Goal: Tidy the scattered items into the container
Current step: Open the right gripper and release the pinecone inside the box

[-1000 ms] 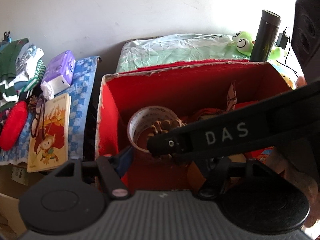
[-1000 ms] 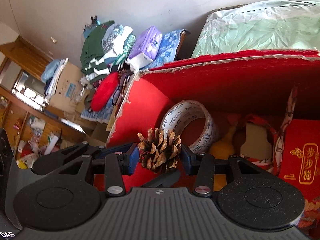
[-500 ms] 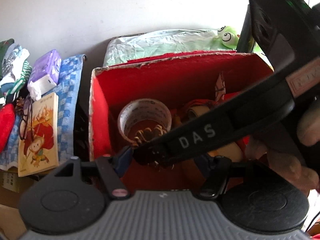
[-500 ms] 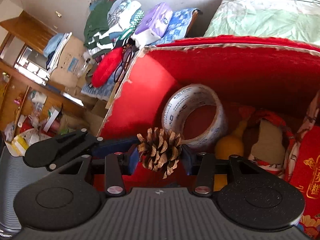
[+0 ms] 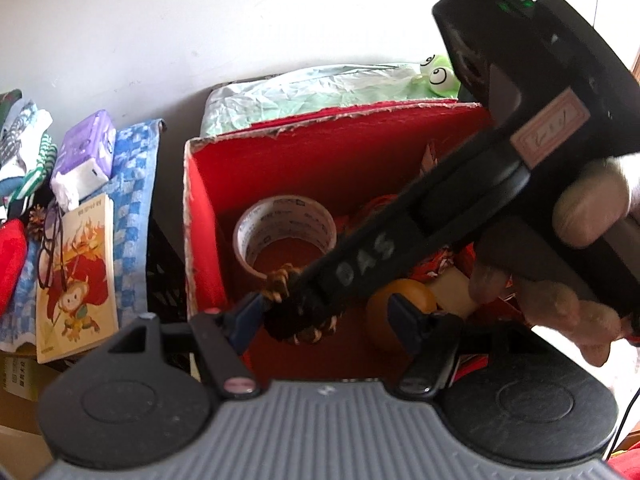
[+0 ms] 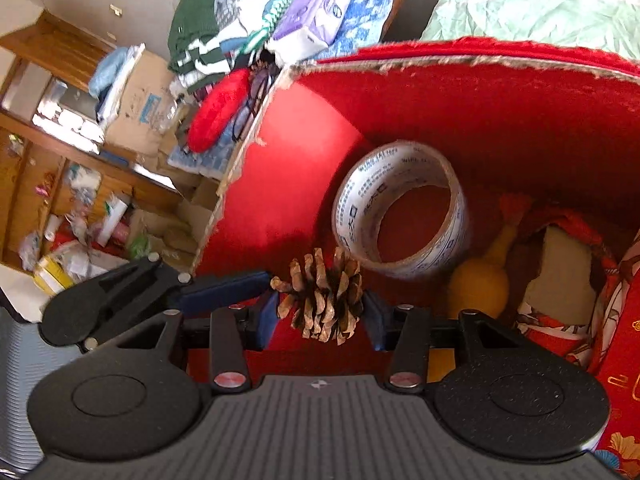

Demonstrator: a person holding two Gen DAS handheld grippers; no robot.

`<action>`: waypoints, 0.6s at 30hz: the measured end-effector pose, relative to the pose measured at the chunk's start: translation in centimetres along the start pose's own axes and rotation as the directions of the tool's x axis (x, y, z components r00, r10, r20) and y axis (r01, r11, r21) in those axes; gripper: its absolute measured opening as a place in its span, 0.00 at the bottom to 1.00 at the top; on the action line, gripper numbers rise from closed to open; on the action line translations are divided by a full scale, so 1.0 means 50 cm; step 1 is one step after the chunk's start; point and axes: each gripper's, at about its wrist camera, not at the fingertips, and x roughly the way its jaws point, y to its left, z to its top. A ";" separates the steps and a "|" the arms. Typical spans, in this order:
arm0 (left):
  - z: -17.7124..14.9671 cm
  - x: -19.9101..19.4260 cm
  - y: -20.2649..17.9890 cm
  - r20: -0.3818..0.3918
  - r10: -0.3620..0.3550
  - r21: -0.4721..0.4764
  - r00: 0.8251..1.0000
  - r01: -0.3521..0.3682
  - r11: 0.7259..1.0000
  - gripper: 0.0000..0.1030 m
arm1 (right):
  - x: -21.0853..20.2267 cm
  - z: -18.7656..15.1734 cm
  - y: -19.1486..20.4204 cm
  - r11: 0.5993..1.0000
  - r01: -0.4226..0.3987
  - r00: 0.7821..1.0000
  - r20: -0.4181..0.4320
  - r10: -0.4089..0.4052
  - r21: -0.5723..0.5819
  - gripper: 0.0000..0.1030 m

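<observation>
In the right wrist view, cluttered wooden shelves (image 6: pixel 48 152) fill the far left. Right of them lie folded clothes (image 6: pixel 208 36), a red pouch (image 6: pixel 218 110), glasses (image 6: pixel 250 106) and a purple tissue pack (image 6: pixel 316 16) on a blue checked cloth (image 6: pixel 364 16). The left wrist view also shows a cartoon book (image 5: pixel 76 276) on that cloth, beside the glasses, with a small second cone (image 5: pixel 37 218) at their top.

Next comes the open red box (image 6: pixel 288 148), its torn cardboard rim showing. The right gripper (image 6: pixel 320 312) reaches over the box's near edge and holds a pinecone (image 6: pixel 322 298) between its blue pads, one pad pressing each side. The cone hangs inside the box near the left wall, just in front of a tape roll (image 6: pixel 400 220) lying on the box floor. Right of the roll are a yellow rubber toy (image 6: pixel 480 284), a red patterned bundle (image 6: pixel 560 276) and a red card (image 6: pixel 624 360) with gold print.

The left gripper (image 5: pixel 324 314) is half open and holds nothing. It points down into the same box, and its left finger appears in the right view just left of the right gripper's left pad. In the left wrist view the right gripper's body, marked DAS, crosses diagonally, with the person's hand (image 5: pixel 580 240) around its handle at far right. Behind the box lie a pale green sheet (image 5: pixel 304 92) and a green frog toy (image 5: pixel 438 76).
</observation>
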 end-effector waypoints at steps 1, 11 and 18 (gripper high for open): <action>0.000 0.000 0.000 0.000 -0.007 -0.004 1.000 0.007 1.000 0.69 | 0.004 -0.001 0.005 1.000 0.012 1.000 -0.009 -0.012 -0.013 0.48; 0.000 0.006 -0.012 -0.010 -0.008 0.001 1.000 0.008 1.000 0.72 | 0.013 -0.002 0.002 1.000 0.031 0.999 -0.029 -0.031 -0.005 0.47; 0.006 0.011 -0.014 -0.022 0.003 -0.009 1.000 -0.004 1.000 0.74 | 0.009 -0.003 -0.009 0.999 0.007 1.000 -0.029 -0.006 0.033 0.52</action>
